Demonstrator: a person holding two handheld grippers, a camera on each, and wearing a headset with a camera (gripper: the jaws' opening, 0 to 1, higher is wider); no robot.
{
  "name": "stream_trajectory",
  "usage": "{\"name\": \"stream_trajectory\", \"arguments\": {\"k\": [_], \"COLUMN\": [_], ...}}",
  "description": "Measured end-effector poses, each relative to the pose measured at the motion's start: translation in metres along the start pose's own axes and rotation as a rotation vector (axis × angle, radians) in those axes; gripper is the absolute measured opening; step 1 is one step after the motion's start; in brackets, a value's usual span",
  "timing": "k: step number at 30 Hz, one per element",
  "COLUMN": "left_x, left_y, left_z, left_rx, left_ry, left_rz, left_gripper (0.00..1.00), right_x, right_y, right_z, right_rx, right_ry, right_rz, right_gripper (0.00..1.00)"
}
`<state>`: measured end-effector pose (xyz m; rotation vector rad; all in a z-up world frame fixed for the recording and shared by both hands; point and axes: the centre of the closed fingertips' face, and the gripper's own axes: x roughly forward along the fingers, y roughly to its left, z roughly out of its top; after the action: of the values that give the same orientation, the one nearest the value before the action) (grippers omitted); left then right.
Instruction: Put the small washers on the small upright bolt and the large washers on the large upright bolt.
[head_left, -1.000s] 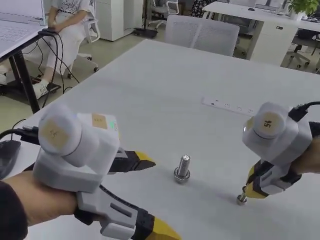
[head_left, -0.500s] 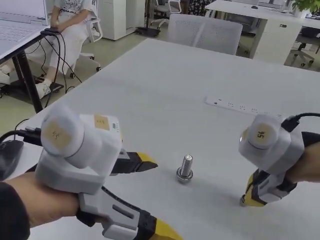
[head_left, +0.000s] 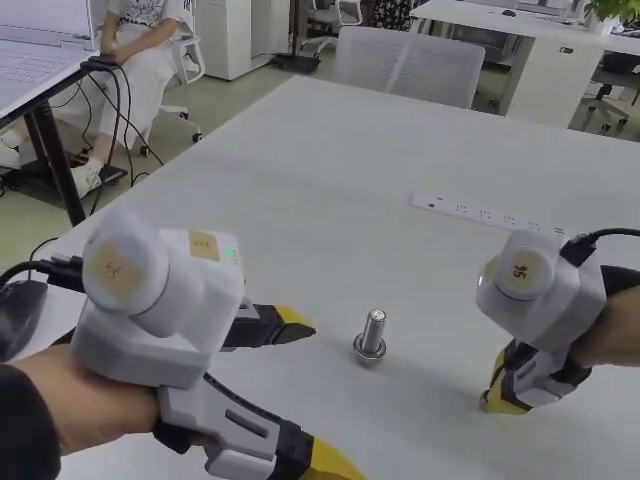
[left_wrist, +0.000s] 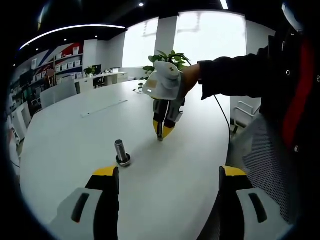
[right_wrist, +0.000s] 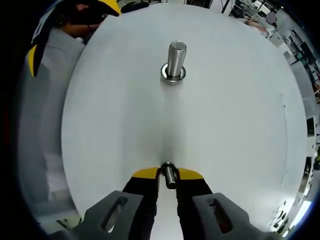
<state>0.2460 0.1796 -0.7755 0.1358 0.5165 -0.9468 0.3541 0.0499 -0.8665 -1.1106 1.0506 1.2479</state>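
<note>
Large bolt (head_left: 370, 335) stands upright on its head near the middle of the white worktop (head_left: 330, 180), free of both tongs. A metal ring (right_wrist: 173, 75) circles the foot of its shank; whether this is one washer or several cannot be told.

Small bolt (right_wrist: 170, 179) stands at the worktop surface, off to the right of the large bolt and apart from it. The right tongs (right_wrist: 169, 172) point steeply down at it, jaws drawn in almost together, yellow tips clamped on either side of its shank. In the head view the bolt is hidden behind these tongs.

Left tongs (left_wrist: 167, 172) hover above the near left of the worktop, jaws spread wide with nothing between them, aimed toward the large bolt.

A white power strip (head_left: 470, 213) lies further back on the worktop.
</note>
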Motion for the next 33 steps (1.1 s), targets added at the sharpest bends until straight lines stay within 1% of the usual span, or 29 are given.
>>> {"name": "stream_trajectory", "arguments": {"k": [8, 10, 13, 22, 31, 33], "left_x": [0.001, 0.001, 0.001, 0.001, 0.0, 0.0], "left_y": [0.0, 0.0, 0.0, 0.0, -0.002, -0.002], "left_z": [-0.001, -0.001, 0.0, 0.001, 0.003, 0.004], "left_rx": [0.002, 0.002, 0.004, 0.014, 0.022, 0.022], "left_ry": [0.003, 0.003, 0.004, 0.004, 0.003, 0.0], "left_rz": [-0.001, -0.002, -0.003, -0.008, -0.014, -0.016], "left_gripper": [0.82, 0.82, 0.82, 0.82, 0.82, 0.82], "right_x": [-0.002, -0.005, -0.008, -0.02, -0.033, -0.035], "right_y": [0.001, 0.001, 0.002, 0.006, 0.022, 0.023], "right_z": [-0.003, -0.002, 0.0, -0.006, -0.002, -0.003], "right_rx": [0.025, 0.033, 0.053, 0.092, 0.169, 0.177], "right_ry": [-0.018, -0.035, -0.059, -0.109, -0.241, -0.255], "right_rz": [-0.003, -0.01, -0.007, -0.041, -0.063, -0.07], "right_gripper": [0.21, 0.24, 0.29, 0.45, 0.65, 0.7]}}
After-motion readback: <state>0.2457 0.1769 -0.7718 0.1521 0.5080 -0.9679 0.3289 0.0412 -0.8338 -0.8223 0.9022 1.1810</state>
